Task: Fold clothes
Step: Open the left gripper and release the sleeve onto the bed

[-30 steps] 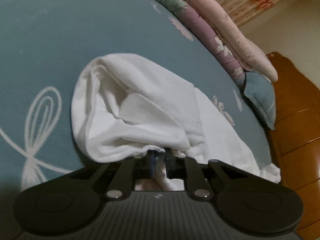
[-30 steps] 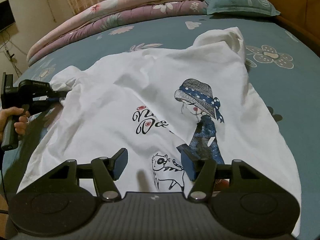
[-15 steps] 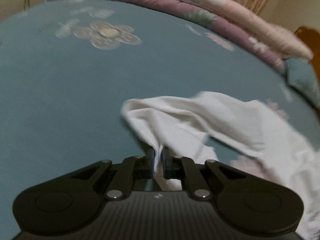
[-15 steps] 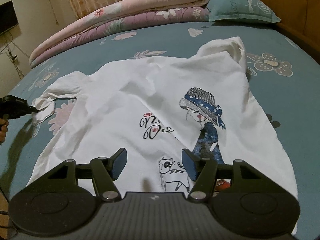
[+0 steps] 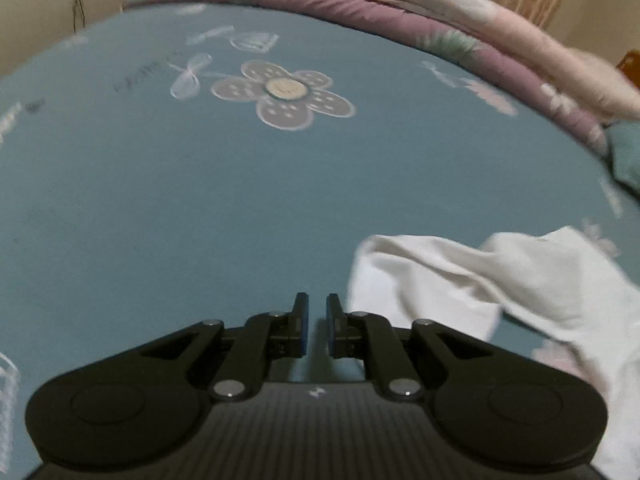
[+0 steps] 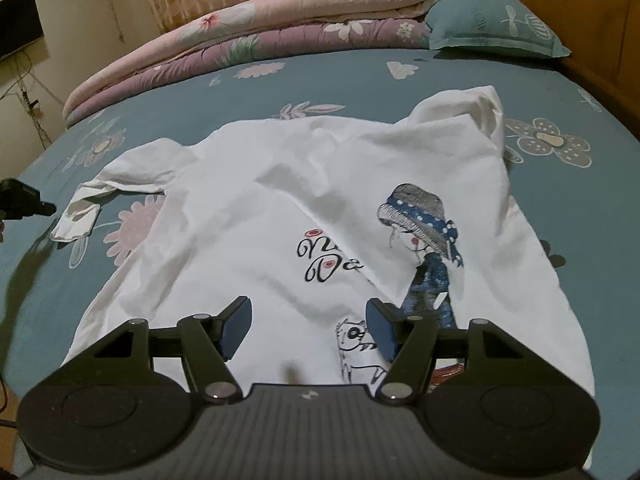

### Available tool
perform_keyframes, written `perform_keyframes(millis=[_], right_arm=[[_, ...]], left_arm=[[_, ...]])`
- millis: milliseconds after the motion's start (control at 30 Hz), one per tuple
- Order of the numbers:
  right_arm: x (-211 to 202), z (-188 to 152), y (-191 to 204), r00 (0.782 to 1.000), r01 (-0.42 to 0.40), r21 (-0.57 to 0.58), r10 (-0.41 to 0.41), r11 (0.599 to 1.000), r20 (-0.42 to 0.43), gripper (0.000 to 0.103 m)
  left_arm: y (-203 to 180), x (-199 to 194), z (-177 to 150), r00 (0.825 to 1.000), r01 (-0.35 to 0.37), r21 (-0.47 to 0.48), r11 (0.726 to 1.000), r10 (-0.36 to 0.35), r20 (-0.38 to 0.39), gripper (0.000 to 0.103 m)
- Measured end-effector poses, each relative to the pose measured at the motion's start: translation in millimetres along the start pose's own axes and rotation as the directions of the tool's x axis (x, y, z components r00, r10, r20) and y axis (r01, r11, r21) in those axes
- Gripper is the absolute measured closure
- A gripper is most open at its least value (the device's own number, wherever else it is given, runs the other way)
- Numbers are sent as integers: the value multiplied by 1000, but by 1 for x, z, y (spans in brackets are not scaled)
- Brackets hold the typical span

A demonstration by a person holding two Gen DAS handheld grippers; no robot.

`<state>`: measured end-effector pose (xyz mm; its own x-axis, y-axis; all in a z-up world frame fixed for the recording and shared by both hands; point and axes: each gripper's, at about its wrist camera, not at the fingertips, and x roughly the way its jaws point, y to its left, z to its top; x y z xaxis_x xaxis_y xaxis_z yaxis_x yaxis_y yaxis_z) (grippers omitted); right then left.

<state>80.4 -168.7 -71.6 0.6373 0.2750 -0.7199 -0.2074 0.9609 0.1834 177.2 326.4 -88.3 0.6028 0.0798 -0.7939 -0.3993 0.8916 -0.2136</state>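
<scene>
A white T-shirt [image 6: 280, 184] with a printed girl and a cat lies face up on the teal bedsheet [image 5: 160, 208]. Its left sleeve [image 6: 116, 176] stretches out sideways, and its cuff [image 5: 432, 280] lies just right of my left gripper [image 5: 317, 308]. That gripper hovers over bare sheet. Its jaws stand a narrow gap apart and are opening, with nothing between them. From the right wrist view, the left gripper [image 6: 24, 202] sits at the far left, close to the cuff. My right gripper [image 6: 308, 316] stands open above the shirt's hem, holding nothing.
Folded pink and purple quilts [image 6: 280, 28] run along the far side of the bed, with a teal pillow [image 6: 492, 24] beside them. A wooden headboard [image 6: 592, 20] borders the right side. A dark screen [image 6: 18, 24] hangs on the left wall.
My left gripper pulled the sleeve out to the left, let it go and moved off over bare sheet. The sleeve now lies flat and extended. The right gripper has stayed put.
</scene>
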Motion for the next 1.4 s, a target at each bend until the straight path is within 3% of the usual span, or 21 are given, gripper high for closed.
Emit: perform_keyframes(millis=[167, 200, 367, 533, 733, 867, 933, 1033, 1300, 1367, 1400], right_arm=[[4, 1, 13, 1000, -27, -35, 26, 999, -12, 27], [5, 1, 16, 999, -32, -43, 32, 999, -14, 27], [11, 0, 25, 998, -46, -62, 43, 997, -37, 26], [17, -2, 28, 997, -52, -61, 49, 997, -60, 25], [19, -4, 25, 997, -44, -59, 40, 997, -68, 23], [24, -6, 16, 996, -32, -39, 29, 999, -80, 22], [27, -6, 13, 996, -29, -26, 26, 999, -89, 22], [28, -6, 14, 996, -30, -34, 26, 999, -90, 22], [31, -2, 13, 995, -20, -43, 16, 999, -97, 22], [30, -2, 14, 995, -15, -46, 11, 999, -97, 22], [30, -2, 15, 995, -12, -49, 8, 999, -96, 22]], left_arm=[[-14, -5, 1, 994, 107, -43, 993, -108, -23, 65], [-18, -5, 2, 992, 120, -47, 992, -122, -24, 63], [-38, 2, 9, 977, 208, -62, 976, -210, -34, 56], [-63, 18, 11, 938, 337, -126, 933, -344, -37, 51], [-60, 58, 7, 945, 299, -239, 924, -321, -60, 51], [-39, 67, 2, 928, 343, -356, 869, -372, -13, 51], [-31, 68, 6, 931, 341, -387, 857, -365, 11, 51], [-26, 65, 19, 941, 317, -376, 871, -338, 11, 51], [-14, 52, 57, 978, 208, -230, 951, -195, 76, 42], [-5, 63, 59, 986, 168, -255, 952, -160, 53, 42], [-2, 68, 55, 983, 181, -273, 945, -179, 33, 42]])
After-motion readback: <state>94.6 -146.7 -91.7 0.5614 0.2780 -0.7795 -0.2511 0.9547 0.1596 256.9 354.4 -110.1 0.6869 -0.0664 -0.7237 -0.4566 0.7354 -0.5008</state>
